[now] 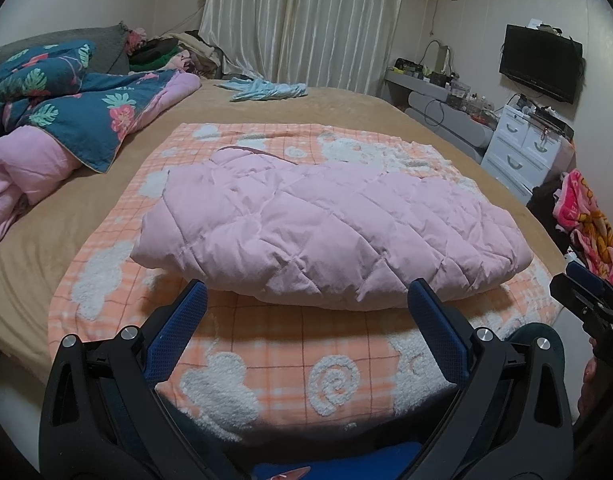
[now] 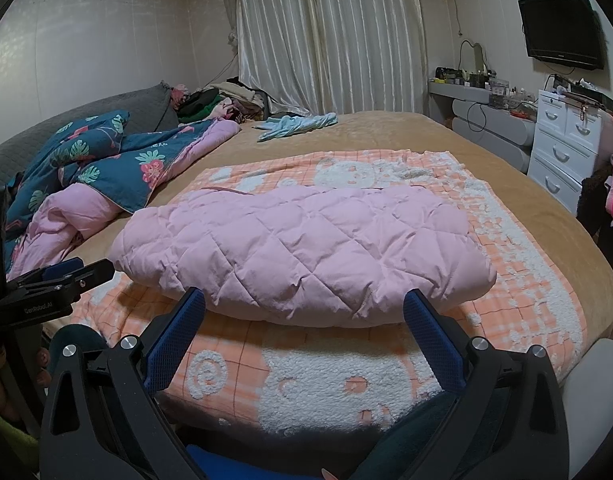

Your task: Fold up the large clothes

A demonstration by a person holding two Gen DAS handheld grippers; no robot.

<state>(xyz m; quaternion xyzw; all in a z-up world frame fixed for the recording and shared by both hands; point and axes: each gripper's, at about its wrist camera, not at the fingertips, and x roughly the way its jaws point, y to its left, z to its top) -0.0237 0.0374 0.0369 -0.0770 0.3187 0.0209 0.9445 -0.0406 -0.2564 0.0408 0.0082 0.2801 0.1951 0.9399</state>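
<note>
A: What is the biggest thing we see here?

B: The bed (image 1: 346,108), with a tan cover. It fills most of both views. On its near part lies an orange checked blanket (image 1: 266,344) with white fluffy figures, spread flat.

A: And the garment for folding, where is it?

B: The pink quilted jacket (image 1: 330,232) lies in the middle of that blanket, folded into a thick bundle, with its long side across the view. Its near edge is puffed and hangs a little above the blanket.

A: What else is on the bed?

B: At the left there is a crumpled quilt (image 1: 66,112), dark blue with leaves and flowers, pink on the inside. Far behind, near the curtain (image 2: 326,36), lies a small light blue cloth (image 2: 298,125). A pile of clothes (image 2: 222,104) sits in the far corner.

A: The room at the right side?

B: A white drawer cabinet (image 2: 562,148), and a dark television (image 2: 562,32) on the wall above it.

A: Now the grippers. How do they stand?

B: The left gripper (image 1: 306,296) has its blue fingers spread wide apart and holds nothing. It is just before the near edge of the jacket. The right gripper (image 2: 304,302) is the same: fingers wide apart, nothing between them, just before the jacket's near edge. If the tips touch the fabric, I cannot tell.
</note>
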